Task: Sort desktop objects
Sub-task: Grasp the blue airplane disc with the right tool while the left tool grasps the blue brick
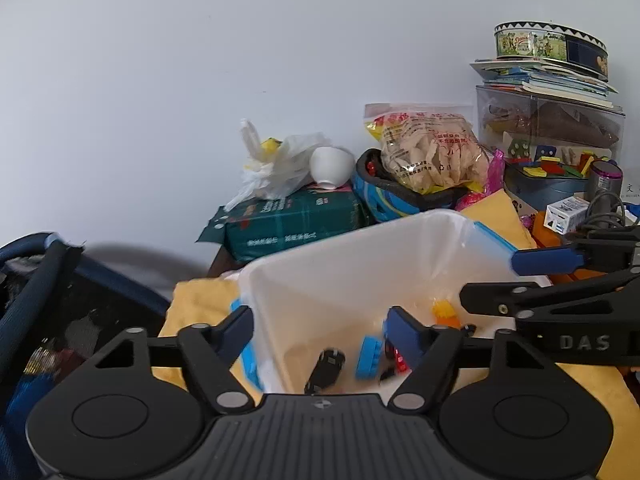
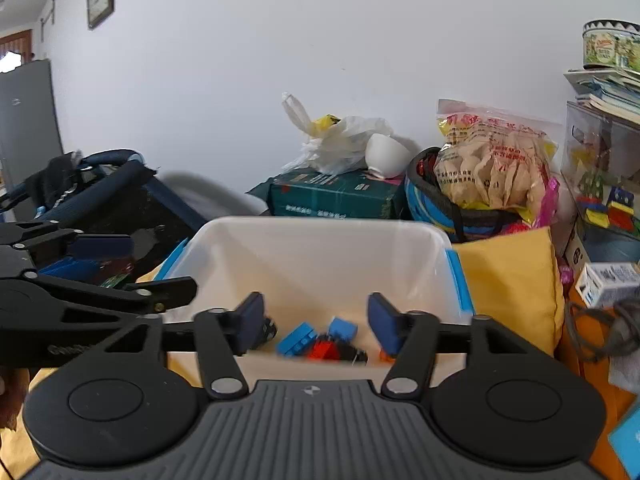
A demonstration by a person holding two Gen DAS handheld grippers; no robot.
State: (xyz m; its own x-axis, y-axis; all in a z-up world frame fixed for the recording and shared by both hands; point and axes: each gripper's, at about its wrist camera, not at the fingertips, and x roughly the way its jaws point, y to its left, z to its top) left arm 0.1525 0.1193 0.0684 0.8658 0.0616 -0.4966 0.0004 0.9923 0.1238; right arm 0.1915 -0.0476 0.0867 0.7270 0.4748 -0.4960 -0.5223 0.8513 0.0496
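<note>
Yellow cloth (image 2: 512,276) | white bin (image 2: 320,248): blue bricks (image 2: 298,340) inside | both jaws spread, empty

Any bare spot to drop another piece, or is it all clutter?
Free: the white bin's floor behind the blue bricks, and the yellow cloth right of the bin. Crowded: back row, from green package to snack bag.
</note>
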